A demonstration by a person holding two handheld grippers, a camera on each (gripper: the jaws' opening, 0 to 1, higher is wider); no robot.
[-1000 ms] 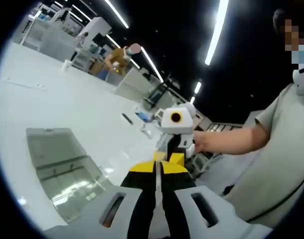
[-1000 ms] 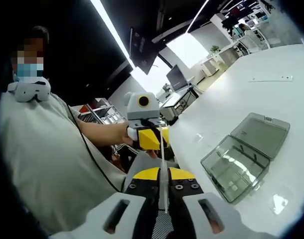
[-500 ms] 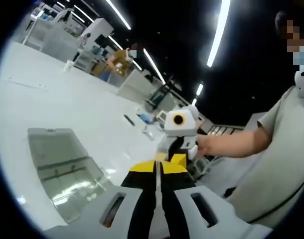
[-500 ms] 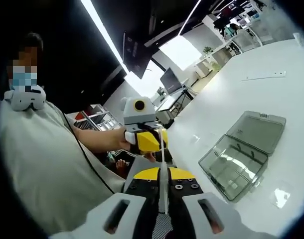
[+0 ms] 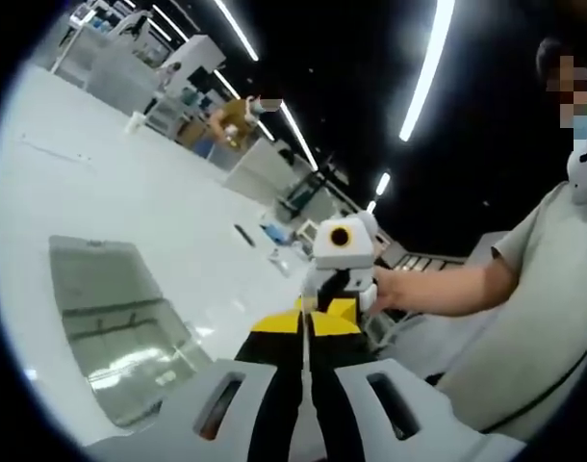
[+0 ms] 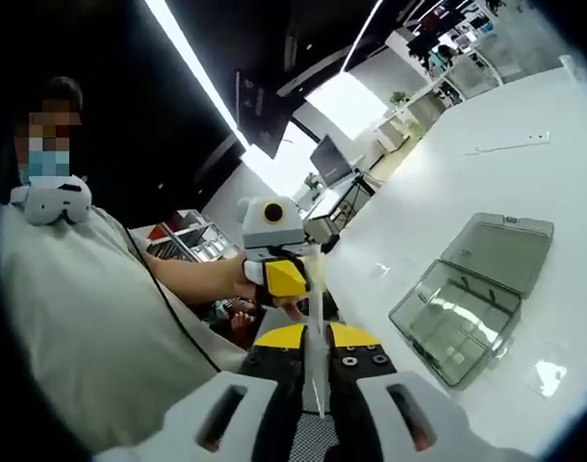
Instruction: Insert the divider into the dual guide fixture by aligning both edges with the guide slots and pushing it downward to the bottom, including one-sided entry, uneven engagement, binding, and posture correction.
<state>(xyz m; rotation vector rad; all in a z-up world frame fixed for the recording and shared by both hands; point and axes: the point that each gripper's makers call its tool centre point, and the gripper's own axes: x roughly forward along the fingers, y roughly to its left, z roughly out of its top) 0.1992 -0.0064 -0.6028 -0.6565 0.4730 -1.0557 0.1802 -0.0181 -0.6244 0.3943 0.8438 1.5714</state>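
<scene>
Fingers (image 6: 292, 351) around thin clear divider (image 6: 317, 318)

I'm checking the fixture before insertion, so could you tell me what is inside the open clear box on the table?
The clear box lies open on the white table. Through glare I make out faint ribs on its floor and no loose item; I cannot tell whether those are guide slots.

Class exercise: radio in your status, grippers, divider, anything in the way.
Both grippers, left and right, shut on the thin clear divider, held in the air. Open clear case on the table, off to one side. Nothing between.
</scene>
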